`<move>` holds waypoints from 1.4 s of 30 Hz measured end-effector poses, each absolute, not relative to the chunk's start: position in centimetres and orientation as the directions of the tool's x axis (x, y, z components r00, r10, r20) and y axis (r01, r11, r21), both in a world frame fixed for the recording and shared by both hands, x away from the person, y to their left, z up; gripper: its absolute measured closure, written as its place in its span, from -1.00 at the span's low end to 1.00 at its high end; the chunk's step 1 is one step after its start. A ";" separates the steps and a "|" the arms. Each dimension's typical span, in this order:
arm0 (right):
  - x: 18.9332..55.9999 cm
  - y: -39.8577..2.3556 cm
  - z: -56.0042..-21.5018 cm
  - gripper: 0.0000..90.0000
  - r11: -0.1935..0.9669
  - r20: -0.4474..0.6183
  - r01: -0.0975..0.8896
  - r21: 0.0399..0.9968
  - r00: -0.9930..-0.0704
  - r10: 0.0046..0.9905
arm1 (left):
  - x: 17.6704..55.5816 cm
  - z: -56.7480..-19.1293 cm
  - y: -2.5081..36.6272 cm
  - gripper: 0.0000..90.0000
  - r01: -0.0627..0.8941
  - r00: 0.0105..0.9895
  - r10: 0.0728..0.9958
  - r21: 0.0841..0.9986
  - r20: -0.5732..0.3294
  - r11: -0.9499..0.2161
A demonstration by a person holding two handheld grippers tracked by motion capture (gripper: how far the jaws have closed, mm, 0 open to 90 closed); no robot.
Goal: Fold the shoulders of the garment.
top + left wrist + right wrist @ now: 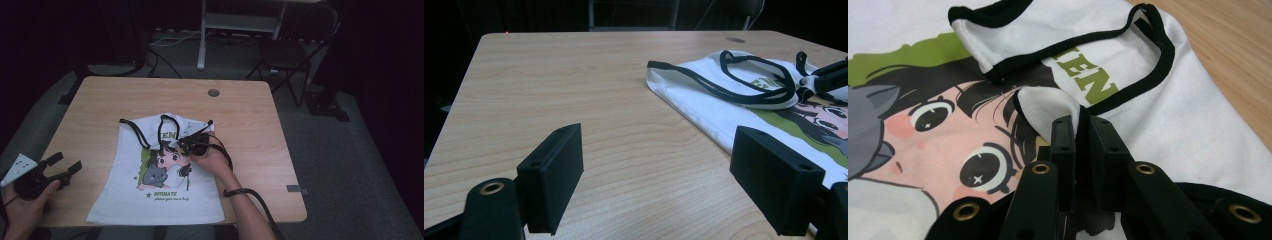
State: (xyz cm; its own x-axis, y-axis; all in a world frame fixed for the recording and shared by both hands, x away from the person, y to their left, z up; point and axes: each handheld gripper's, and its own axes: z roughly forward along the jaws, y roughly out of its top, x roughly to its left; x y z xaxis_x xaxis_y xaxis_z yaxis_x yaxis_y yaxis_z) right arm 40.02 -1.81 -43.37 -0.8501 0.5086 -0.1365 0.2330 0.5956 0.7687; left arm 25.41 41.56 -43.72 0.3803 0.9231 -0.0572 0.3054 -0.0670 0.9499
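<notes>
A white tank top point(165, 195) with black trim and a cartoon girl print lies flat on the wooden table point(240, 115). My right gripper point(191, 141) rests on its upper middle, shut on a folded-over flap of the white fabric point(1048, 105) with black edging, pinched between the jaws point(1079, 132). The black-trimmed neckline point(1128, 95) and green letters lie just beyond. My left gripper point(62, 167) stands open near the table's left front edge, off the shirt; its two pads point(554, 177) are wide apart over bare wood, with the shirt's strap point(704, 82) farther right.
A round grommet hole point(213, 92) sits in the table's far middle. A dark folding chair point(290, 50) and a white frame stand behind the table. Bare wood spreads left and right of the shirt. A small grey tab point(295, 188) lies by the right front edge.
</notes>
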 end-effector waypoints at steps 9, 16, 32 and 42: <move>39.7 -1.8 -43.4 0.81 0.598 -0.144 0.222 0.770 -0.853 0.502 | 25.4 -43.7 41.6 -0.54 0.306 0.380 0.923 0.950 -0.058 -0.066; 39.3 -1.8 -43.6 0.81 0.599 -0.140 0.220 0.770 -0.858 0.494 | 25.4 -43.7 41.6 -0.54 0.306 0.380 0.923 0.950 -0.058 -0.066; 38.8 -2.1 -43.1 0.49 0.566 -0.086 0.223 0.793 -0.880 0.468 | 25.4 -43.7 41.6 -0.54 0.306 0.379 0.924 0.950 -0.057 -0.066; 40.1 -3.0 -41.4 0.29 0.476 -0.038 0.275 0.835 -0.835 0.548 | 25.4 -43.7 41.5 -0.54 0.305 0.380 0.924 0.950 -0.056 -0.068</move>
